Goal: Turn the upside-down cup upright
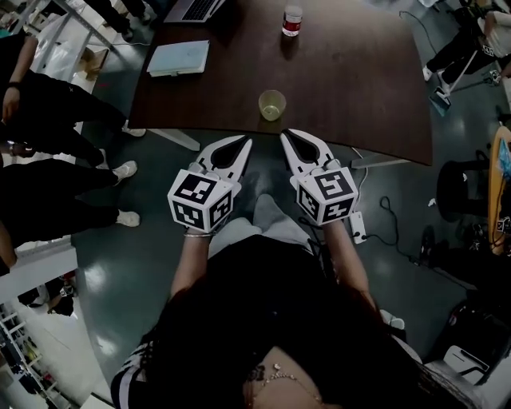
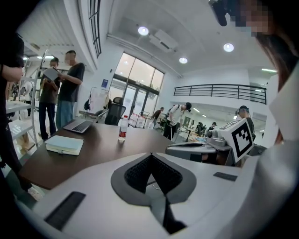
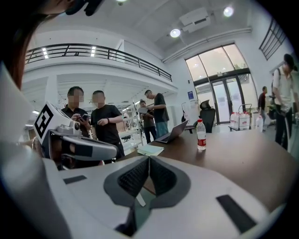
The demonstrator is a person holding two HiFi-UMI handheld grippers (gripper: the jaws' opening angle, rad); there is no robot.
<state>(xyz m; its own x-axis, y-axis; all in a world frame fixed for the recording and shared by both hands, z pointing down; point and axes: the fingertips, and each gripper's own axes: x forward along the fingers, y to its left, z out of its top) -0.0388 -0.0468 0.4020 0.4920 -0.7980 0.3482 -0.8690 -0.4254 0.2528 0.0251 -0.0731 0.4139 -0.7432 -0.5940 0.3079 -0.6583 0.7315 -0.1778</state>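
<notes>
The dark brown table point(image 1: 351, 88) carries a pale notebook point(image 1: 178, 57) and a small bottle point(image 1: 292, 21) on its far part. Before its near edge, the left gripper point(image 1: 242, 144) and the right gripper point(image 1: 290, 136) are side by side, each with jaws closed together on nothing. The yellowish cup point(image 1: 271, 105) stands close to that edge, just beyond both tips, touching neither.

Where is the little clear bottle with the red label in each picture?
Head view: the clear plastic bottle with the red label stands top centre.
Left gripper view: the bottle is left of centre.
Right gripper view: the bottle is right of centre.
Shared landmark: the pale green notebook, left of the bottle everywhere.
</notes>
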